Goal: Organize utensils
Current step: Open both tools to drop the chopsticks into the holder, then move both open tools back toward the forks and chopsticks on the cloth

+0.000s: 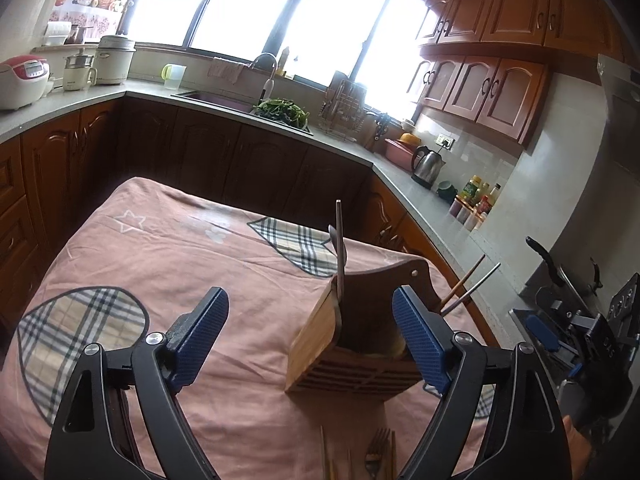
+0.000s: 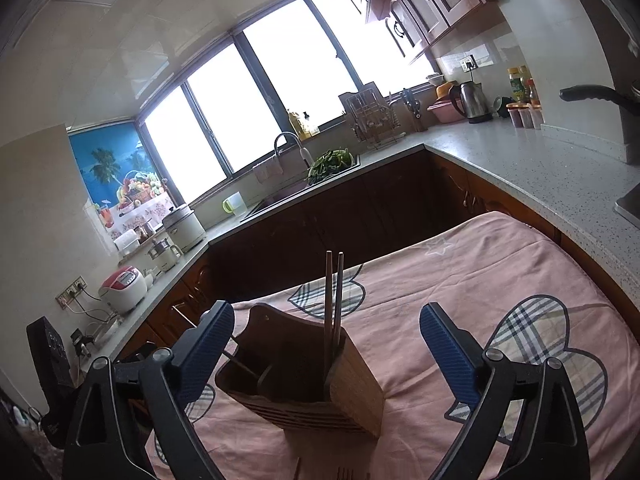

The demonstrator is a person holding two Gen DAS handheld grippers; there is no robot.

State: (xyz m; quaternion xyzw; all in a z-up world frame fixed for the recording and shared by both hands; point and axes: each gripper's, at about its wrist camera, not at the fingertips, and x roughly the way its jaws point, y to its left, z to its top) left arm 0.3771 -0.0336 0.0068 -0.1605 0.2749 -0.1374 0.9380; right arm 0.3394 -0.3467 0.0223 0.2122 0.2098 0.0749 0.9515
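Bamboo-brown and slatted, the wooden utensil holder (image 1: 352,344) stands upright on the pink cloth-covered desk (image 1: 160,248), and both hands hover over it empty. The left gripper (image 1: 310,336) has its blue fingers (image 1: 202,336) spread wide, with the holder toward 2 o'clock of its centre, close to the right finger. The right gripper (image 2: 326,354) is likewise spread, with the holder (image 2: 304,384) between its fingers, a little toward 7 o'clock. A pair of wooden chopsticks (image 2: 334,304) already stands in one compartment, long axis near vertical. The unsorted pieces lie at 6 o'clock, at the left view's bottom edge: a metal fork (image 1: 376,454) and loose wooden chopsticks (image 1: 326,456), long axes running toward the holder. The left gripper looks nearer to them, I judge.
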